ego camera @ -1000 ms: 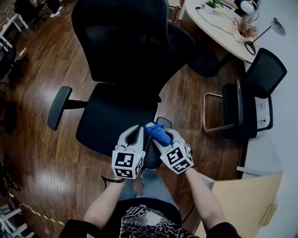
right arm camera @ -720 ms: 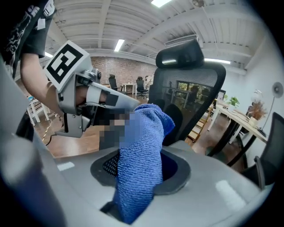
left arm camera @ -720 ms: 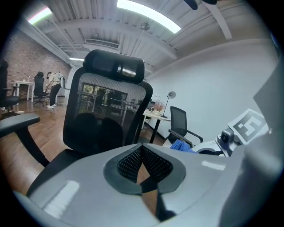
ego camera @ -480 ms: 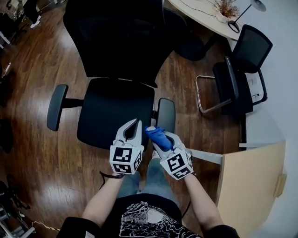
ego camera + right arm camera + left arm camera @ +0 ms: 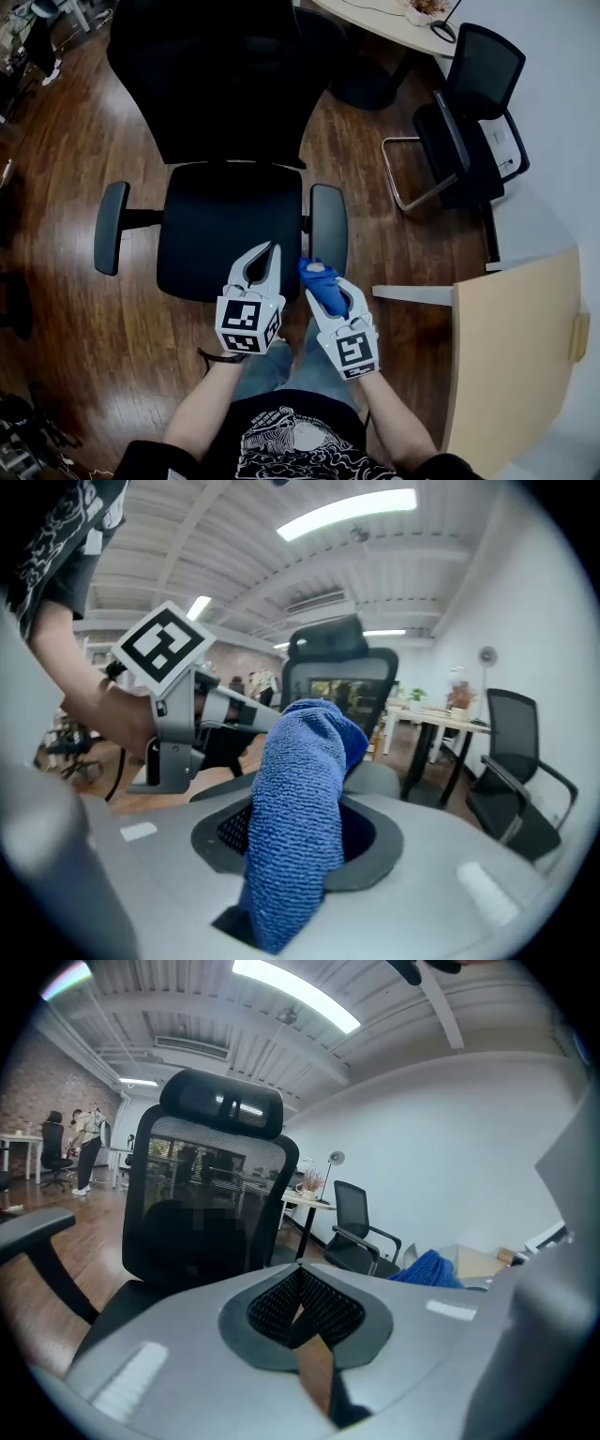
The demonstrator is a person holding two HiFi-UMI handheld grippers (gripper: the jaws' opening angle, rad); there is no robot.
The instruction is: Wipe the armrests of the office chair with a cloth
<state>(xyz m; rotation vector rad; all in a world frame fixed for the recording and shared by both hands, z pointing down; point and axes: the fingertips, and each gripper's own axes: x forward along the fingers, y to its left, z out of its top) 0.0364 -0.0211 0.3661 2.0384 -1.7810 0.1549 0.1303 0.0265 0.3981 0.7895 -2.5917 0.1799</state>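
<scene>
The black office chair (image 5: 230, 230) stands in front of me, its left armrest (image 5: 111, 228) and right armrest (image 5: 328, 228) both showing in full. My right gripper (image 5: 317, 274) is shut on a blue cloth (image 5: 324, 289) and hovers just short of the right armrest's near end. In the right gripper view the cloth (image 5: 300, 808) rises in a thick fold from between the jaws. My left gripper (image 5: 268, 249) is held beside it over the seat's front edge, shut with nothing in it. The chair's mesh back (image 5: 211, 1194) fills the left gripper view.
A second black chair with a chrome frame (image 5: 459, 141) stands at the right. A white desk (image 5: 375, 19) lies beyond it and a beige tabletop (image 5: 511, 356) at my right. The floor is dark wood (image 5: 56, 309). People stand far off (image 5: 89, 1143).
Both grippers have drawn back from over the right armrest, which now shows in full ahead of them. The cloth stays held in the right gripper.
</scene>
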